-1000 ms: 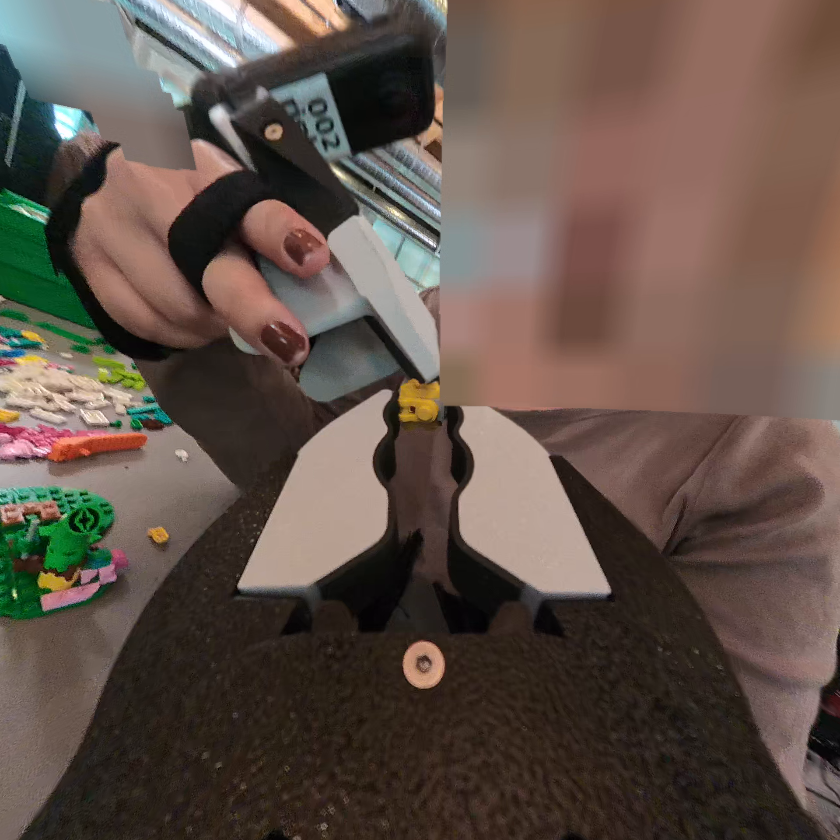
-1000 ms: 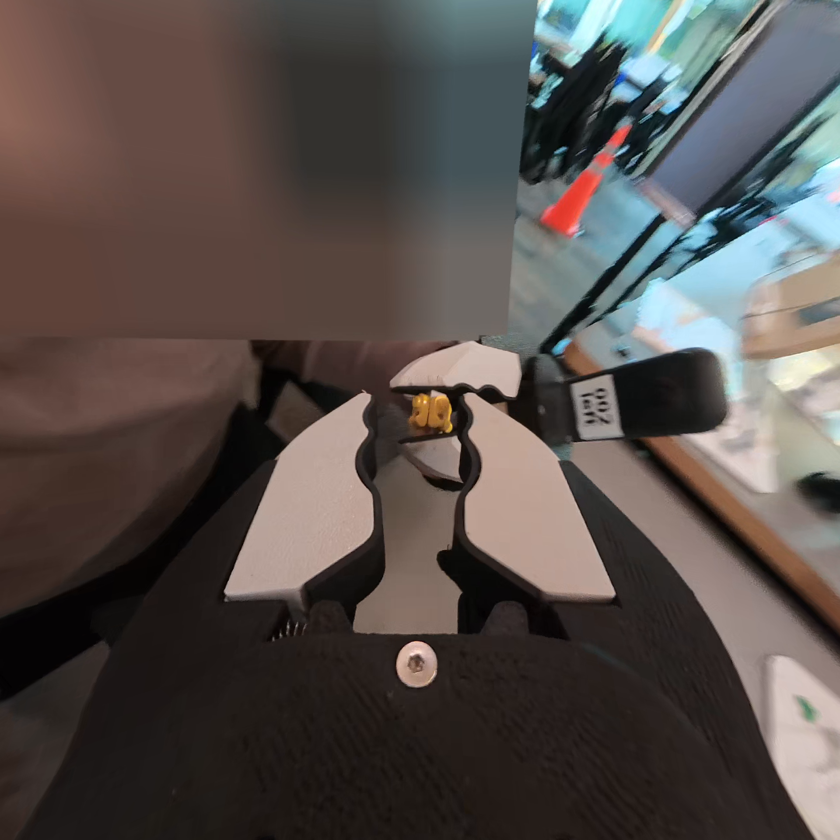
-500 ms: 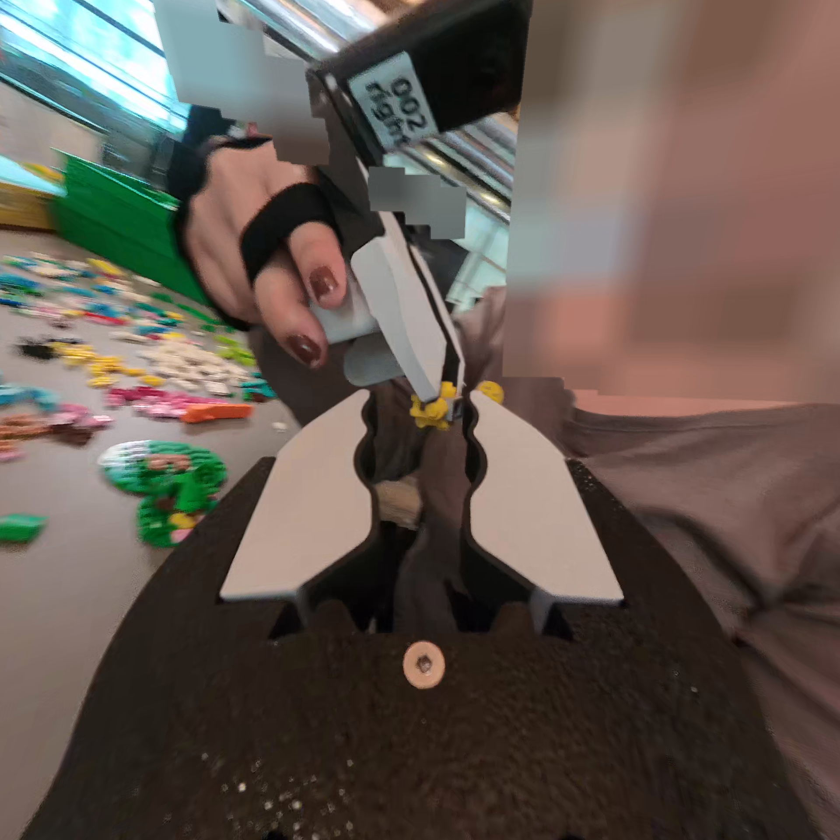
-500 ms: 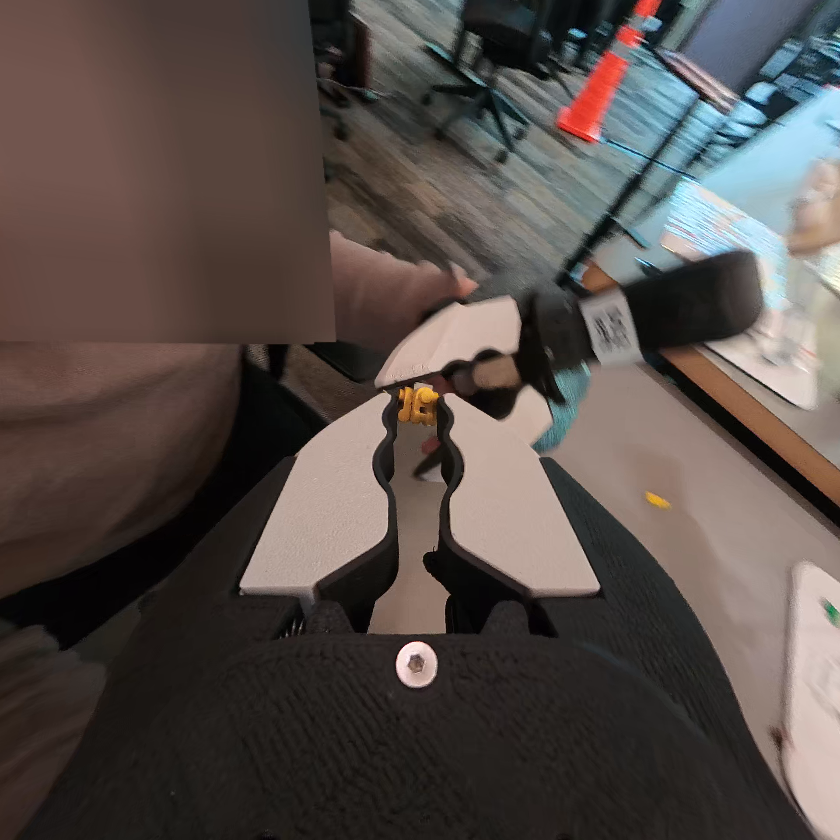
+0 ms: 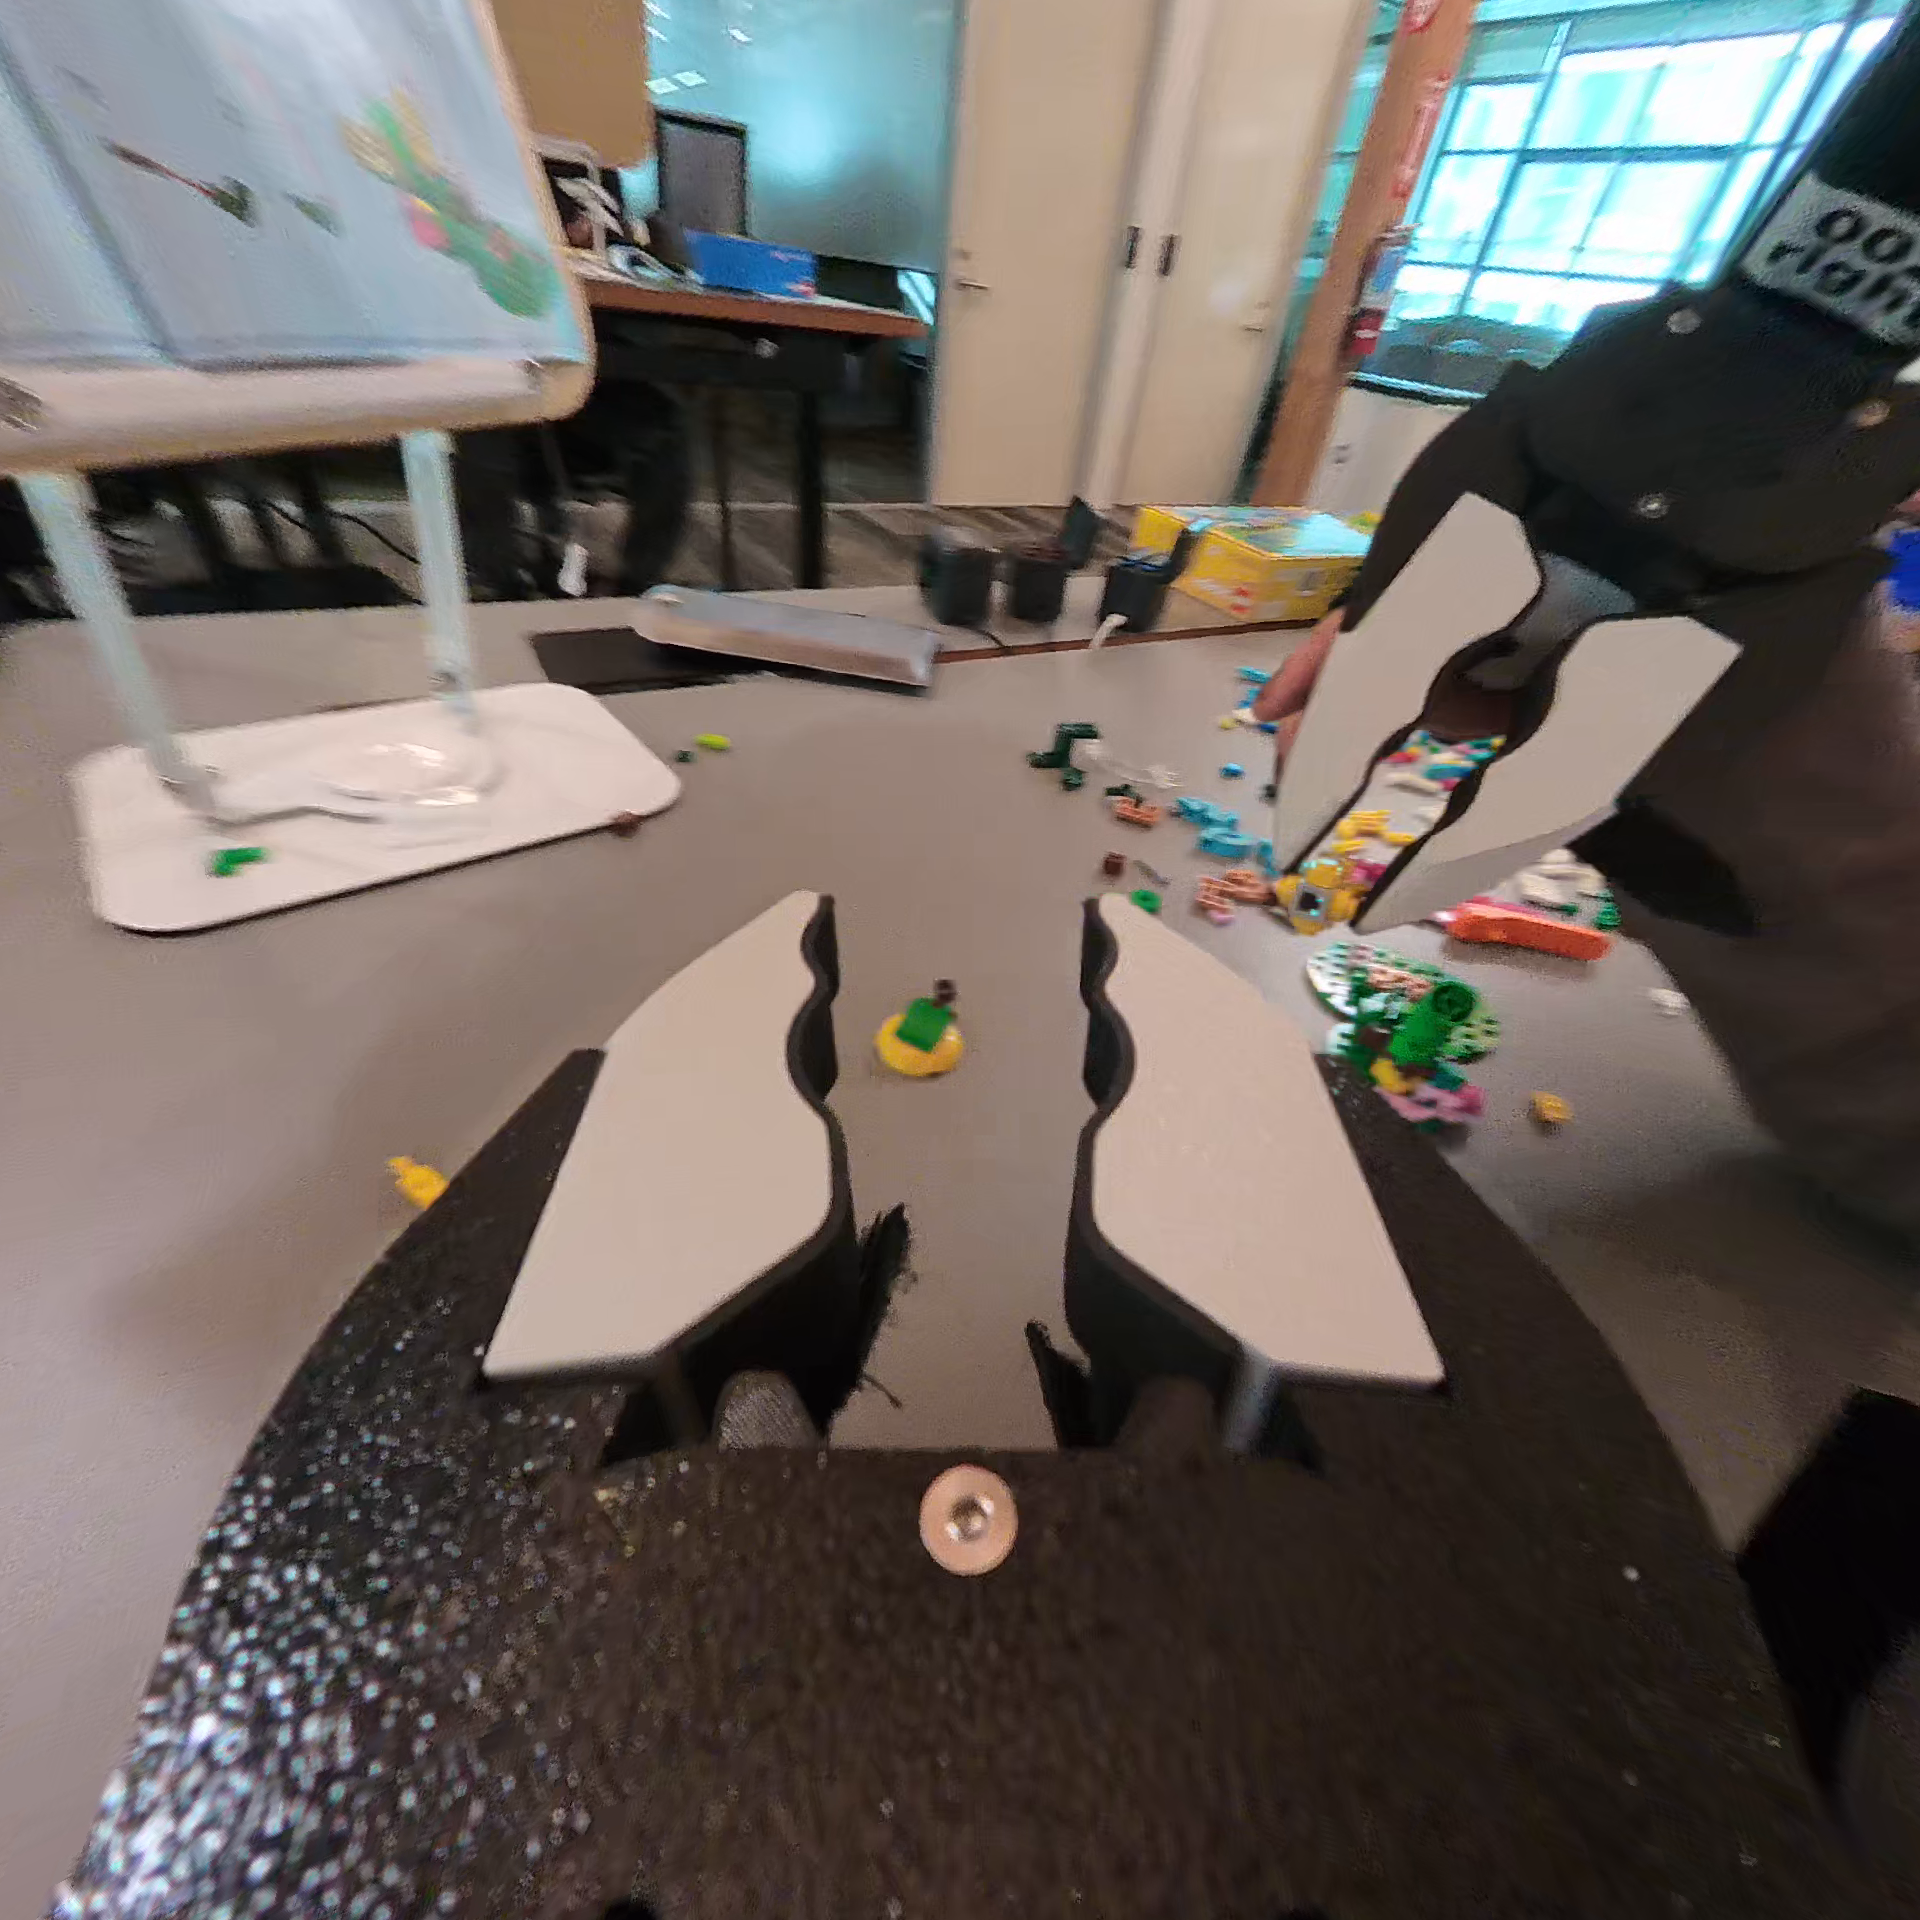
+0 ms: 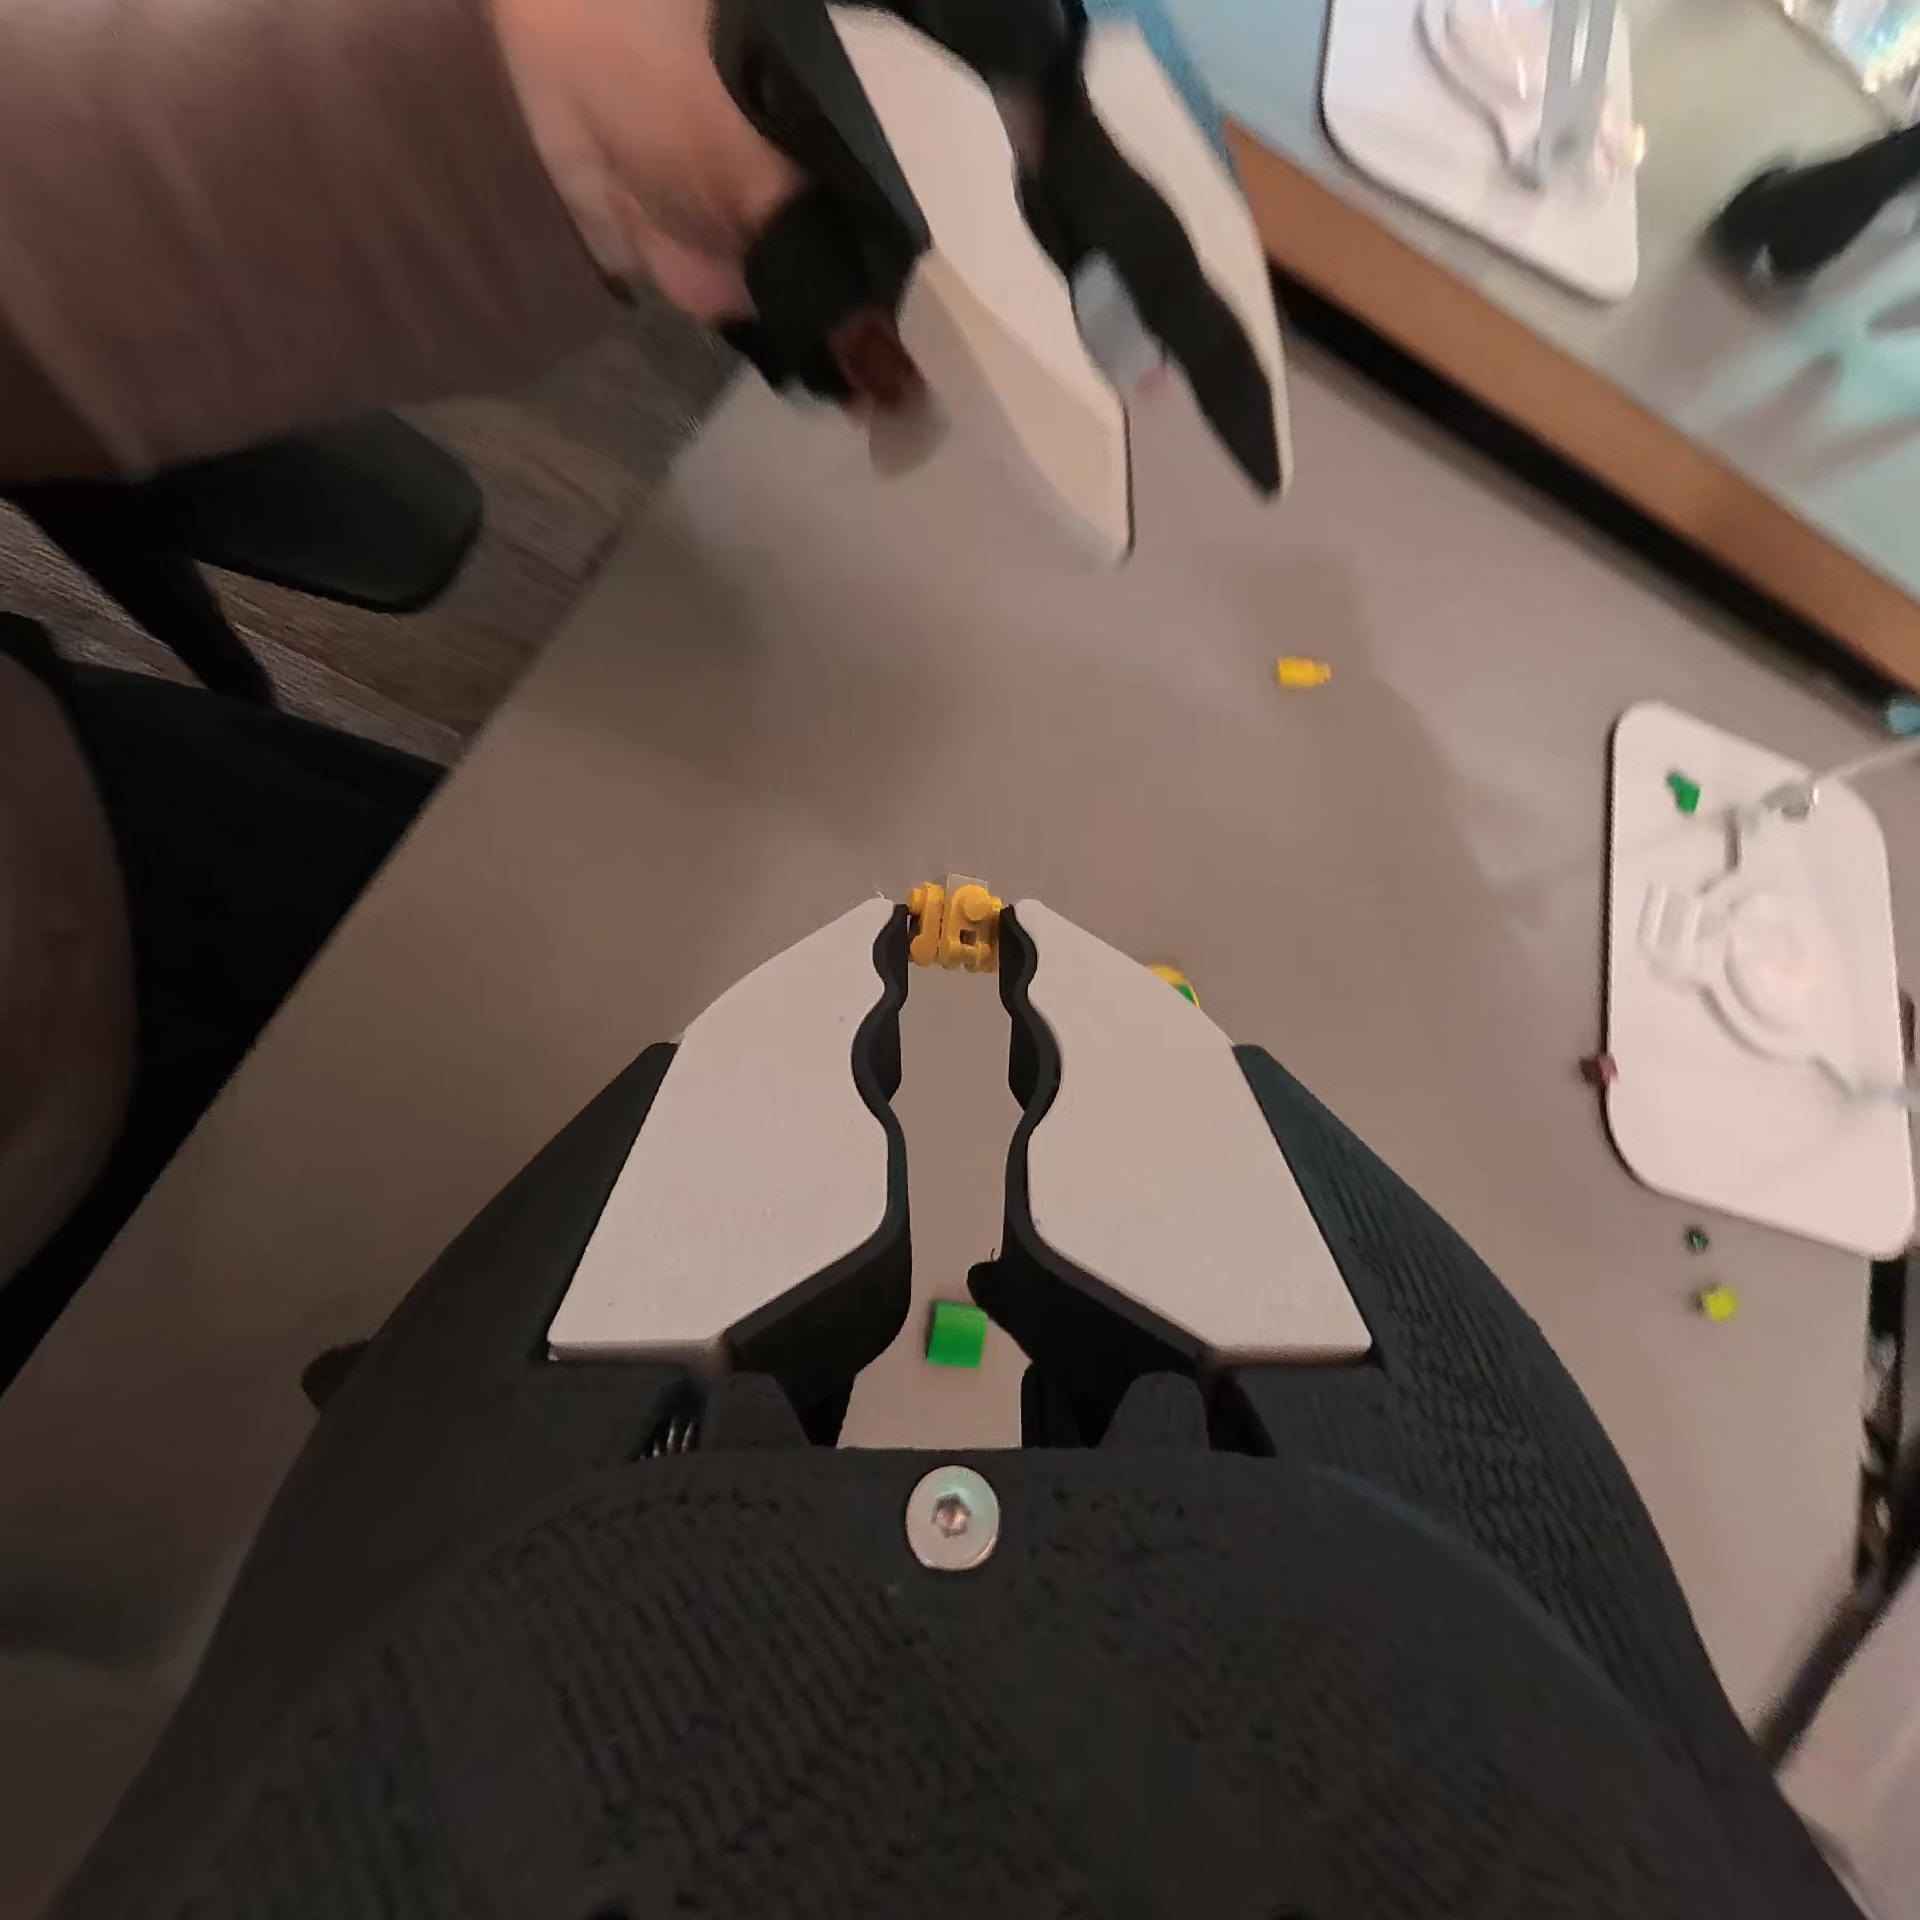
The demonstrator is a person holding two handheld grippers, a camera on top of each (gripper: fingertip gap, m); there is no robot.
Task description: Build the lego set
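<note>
Beyond and to the right of the left claw (image 5: 954, 971), spread over the grey table (image 5: 312, 1060): a loose scatter of coloured bricks (image 5: 1226, 831), near it a half-built green model (image 5: 1403, 1013) on its round plate. To the left of that claw, well apart, a white stand base (image 5: 353, 800) carrying the tilted instruction sheet (image 5: 260, 187).

Between the left claw's fingers, a little ahead of the gap and touching neither: a small yellow round piece with a green block on top (image 5: 920, 1034), sitting on the table. Left claw released, fingers spread wide, nothing gripped. Probably feather-light, hard and smooth; likely to skid or tip if nudged from one side. Best pinched low on the yellow disc, both fingers closing together, not on the green block, which may pop off.

At the very tips of the right claw (image 6: 954, 935): a tiny yellow clip-like piece (image 6: 954, 933), clamped and held above the table. Rigid but shallowly held, so probably prone to twisting or springing out under pressure. Below that claw's gap, lying on the table, a green square tile (image 6: 956, 1333). Off to its front right, a stray yellow stud (image 6: 1302, 672).
</note>
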